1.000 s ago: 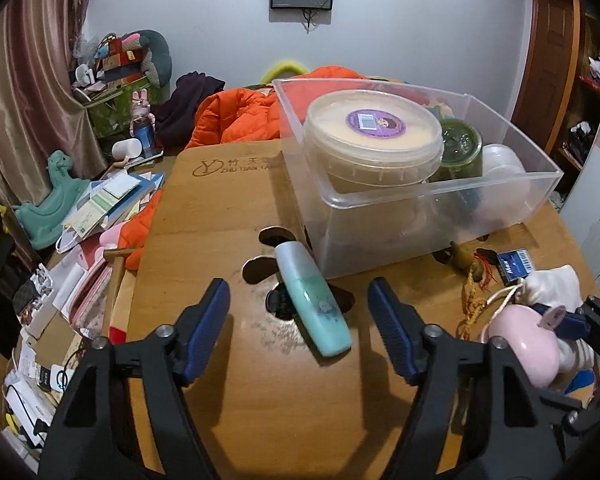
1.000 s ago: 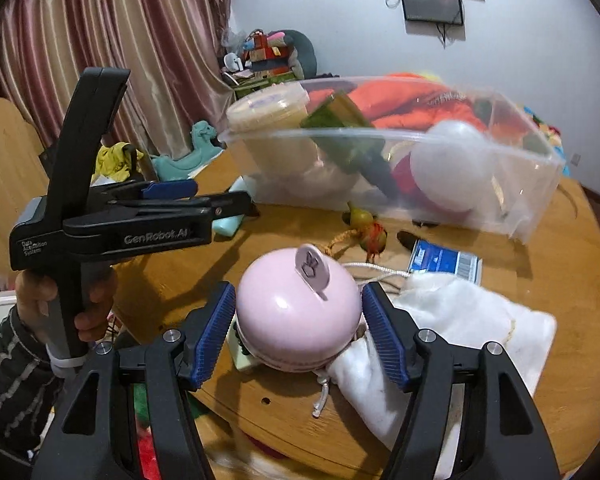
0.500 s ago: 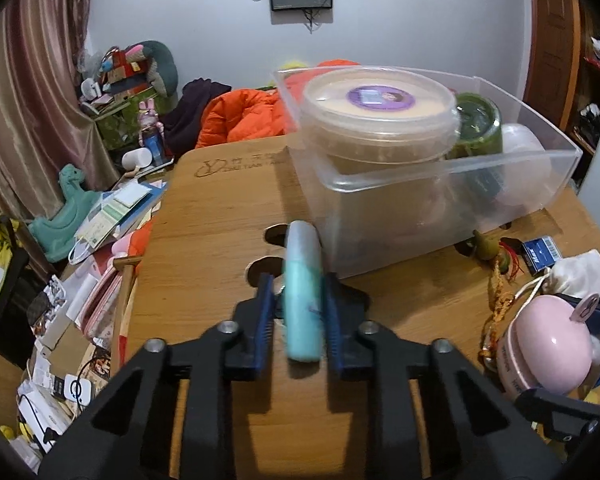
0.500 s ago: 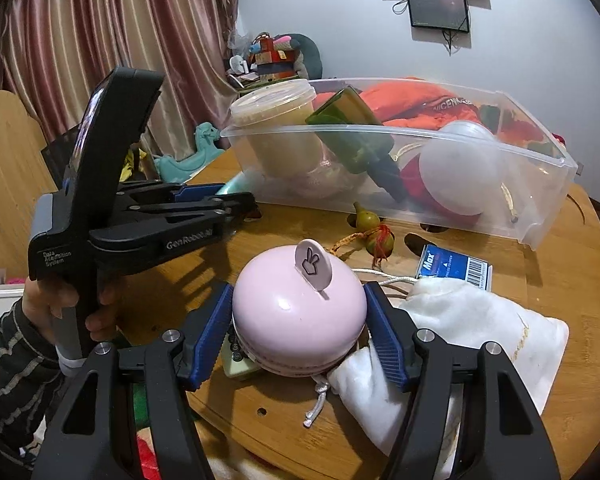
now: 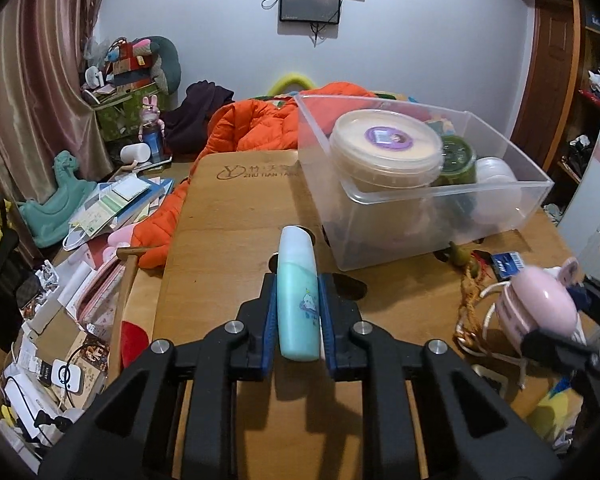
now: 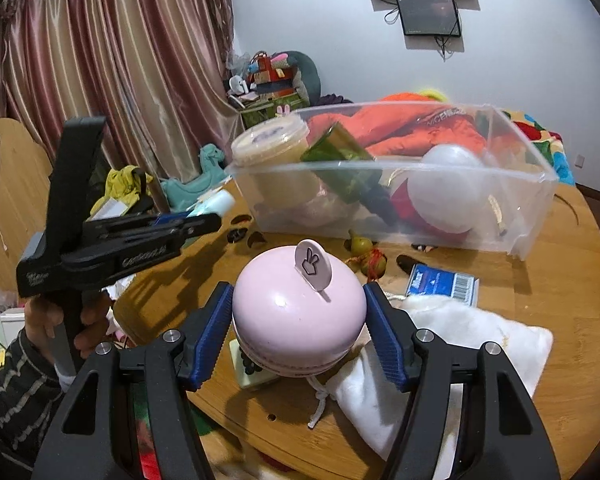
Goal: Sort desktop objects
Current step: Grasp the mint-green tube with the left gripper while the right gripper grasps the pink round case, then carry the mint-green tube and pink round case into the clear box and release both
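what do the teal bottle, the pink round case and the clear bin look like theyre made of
Teal bottle: likely matte plastic, with a soft, even sheen, a paler cap and a printed cartoon.
Pink case: likely glossy hard plastic; a sharp highlight sits on its dome and a seam rings it.
Bin: clear, slightly cloudy plastic; the tub and green jar inside show through its thin walls.

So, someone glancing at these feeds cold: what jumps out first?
Probably the teal bottle clamped in the left hand-held gripper, just above the wooden table. Next, the pink dome-shaped object between the right hand-held gripper's pads, and behind both, the clear plastic bin holding tubs.
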A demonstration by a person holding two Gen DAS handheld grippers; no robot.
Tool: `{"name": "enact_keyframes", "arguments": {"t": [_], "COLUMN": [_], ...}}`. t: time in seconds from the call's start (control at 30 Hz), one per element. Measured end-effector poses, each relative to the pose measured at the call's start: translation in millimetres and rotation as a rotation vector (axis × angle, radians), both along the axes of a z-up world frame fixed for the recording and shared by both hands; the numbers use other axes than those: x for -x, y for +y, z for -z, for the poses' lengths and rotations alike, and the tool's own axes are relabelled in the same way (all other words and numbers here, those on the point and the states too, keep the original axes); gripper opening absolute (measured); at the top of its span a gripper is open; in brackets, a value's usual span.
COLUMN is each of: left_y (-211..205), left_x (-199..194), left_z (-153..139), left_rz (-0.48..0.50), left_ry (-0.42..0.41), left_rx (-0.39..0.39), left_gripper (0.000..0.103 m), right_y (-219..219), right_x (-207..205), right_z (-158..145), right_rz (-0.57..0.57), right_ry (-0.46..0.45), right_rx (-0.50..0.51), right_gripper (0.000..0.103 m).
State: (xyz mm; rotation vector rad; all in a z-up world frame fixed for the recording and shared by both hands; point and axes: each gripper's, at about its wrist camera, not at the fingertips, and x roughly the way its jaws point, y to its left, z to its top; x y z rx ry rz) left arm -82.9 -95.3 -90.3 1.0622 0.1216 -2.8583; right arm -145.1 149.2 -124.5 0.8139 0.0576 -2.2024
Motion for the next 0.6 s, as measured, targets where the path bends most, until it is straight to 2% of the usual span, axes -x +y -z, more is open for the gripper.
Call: {"name": "enact_keyframes", "arguments": {"t": [0.27,0.6], "left_y": [16,37], "left_x": [-18,-11], "left_z": [-22,-52], "left_rz": [0.041,0.111], "left_ry": [0.064,0.139], "left_rx": [-0.017,-0.003], "left_gripper": [0.019,0.019], "right_y": [18,49], "right_x": [5,18], "right_z": [-20,-53], "right_rz": [0.054,0.154], "right_ry": [0.045,0.121], "right_rx": [0.025,0.044], "right_gripper": [0.062,0.062]}}
